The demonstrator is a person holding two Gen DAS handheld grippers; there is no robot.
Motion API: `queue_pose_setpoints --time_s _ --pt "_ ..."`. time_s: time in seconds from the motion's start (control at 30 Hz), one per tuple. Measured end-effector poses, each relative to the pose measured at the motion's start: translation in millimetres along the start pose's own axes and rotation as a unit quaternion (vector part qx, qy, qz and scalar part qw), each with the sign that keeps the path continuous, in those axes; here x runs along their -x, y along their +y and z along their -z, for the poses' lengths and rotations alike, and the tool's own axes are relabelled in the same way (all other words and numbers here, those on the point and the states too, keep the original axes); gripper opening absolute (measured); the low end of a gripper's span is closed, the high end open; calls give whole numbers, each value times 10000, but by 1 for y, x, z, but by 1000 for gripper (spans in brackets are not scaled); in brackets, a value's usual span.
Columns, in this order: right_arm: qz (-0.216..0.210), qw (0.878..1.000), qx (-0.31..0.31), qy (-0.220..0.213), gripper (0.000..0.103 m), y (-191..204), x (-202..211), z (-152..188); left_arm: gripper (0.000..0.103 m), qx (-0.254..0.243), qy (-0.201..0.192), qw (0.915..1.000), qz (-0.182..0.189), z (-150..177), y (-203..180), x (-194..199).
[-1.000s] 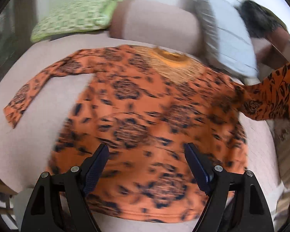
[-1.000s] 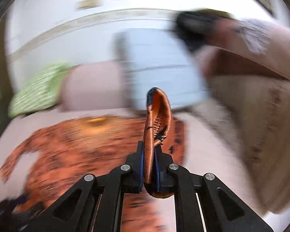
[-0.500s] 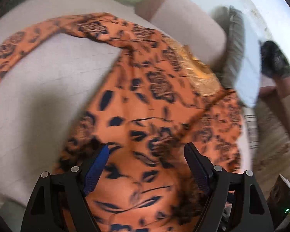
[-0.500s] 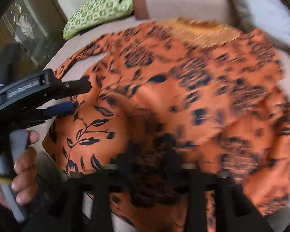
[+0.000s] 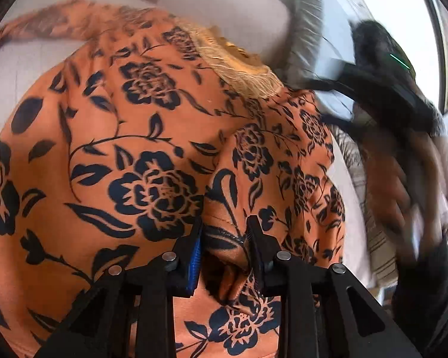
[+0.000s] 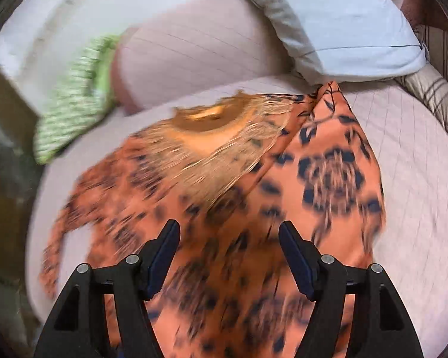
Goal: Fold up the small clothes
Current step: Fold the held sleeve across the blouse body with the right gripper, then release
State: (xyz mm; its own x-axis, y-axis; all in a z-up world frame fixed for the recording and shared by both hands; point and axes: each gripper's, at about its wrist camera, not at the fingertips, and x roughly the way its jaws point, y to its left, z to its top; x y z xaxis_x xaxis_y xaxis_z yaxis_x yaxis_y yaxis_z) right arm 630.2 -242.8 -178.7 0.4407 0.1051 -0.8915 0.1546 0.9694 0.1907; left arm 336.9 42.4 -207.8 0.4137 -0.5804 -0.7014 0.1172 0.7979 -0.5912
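Top (image 5: 140,155), orange with black flowers, lies spread on the pink bed (image 6: 409,161), neck fringe toward the pillows at the upper frame.

Left gripper (image 5: 224,235): jaws closing on a raised ridge of cloth low centre in the left view; fabric is bunched between the pads. Likely pinching up a fold line or sleeve end to carry across.

Right gripper (image 6: 228,250): jaws opening, nothing between them; it hangs over the body of the top.

One sleeve already lies folded in over the right side, its edge running diagonally from the neck.

Room: bare bed on the right of the right view, free for sliding. White pillow (image 6: 352,21) and green cushion (image 6: 74,101) crowd the upper edge.
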Motion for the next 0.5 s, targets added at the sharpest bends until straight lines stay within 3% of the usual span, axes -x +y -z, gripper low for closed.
queue_pose_setpoints --time_s 0.07,0.1,0.2,0.23,0.37,0.43,0.5 --pt "503 9986 -25 191 66 -2 -31 -18 22 -93 -6 9999 -125 5 1 -4" --pt "774 9963 -57 365 66 -4 -51 -26 13 -47 -27 9999 -134 5 2 -5" --pt "1307 9900 114 522 31 -7 -84 -30 9 178 -227 9995 110 6 8 8" --pt "1490 9863 265 656 11 -6 -93 -27 9 178 -385 9988 259 8 9 21" --pt "1429 9853 552 761 2 9 -82 -19 8 432 -446 9972 409 13 13 63" --pt "1094 9910 640 429 2 30 -53 -15 8 565 -470 9960 509 18 19 81" --pt "939 9908 969 131 2 58 -33 -9 9 518 -581 9967 215 26 28 99"
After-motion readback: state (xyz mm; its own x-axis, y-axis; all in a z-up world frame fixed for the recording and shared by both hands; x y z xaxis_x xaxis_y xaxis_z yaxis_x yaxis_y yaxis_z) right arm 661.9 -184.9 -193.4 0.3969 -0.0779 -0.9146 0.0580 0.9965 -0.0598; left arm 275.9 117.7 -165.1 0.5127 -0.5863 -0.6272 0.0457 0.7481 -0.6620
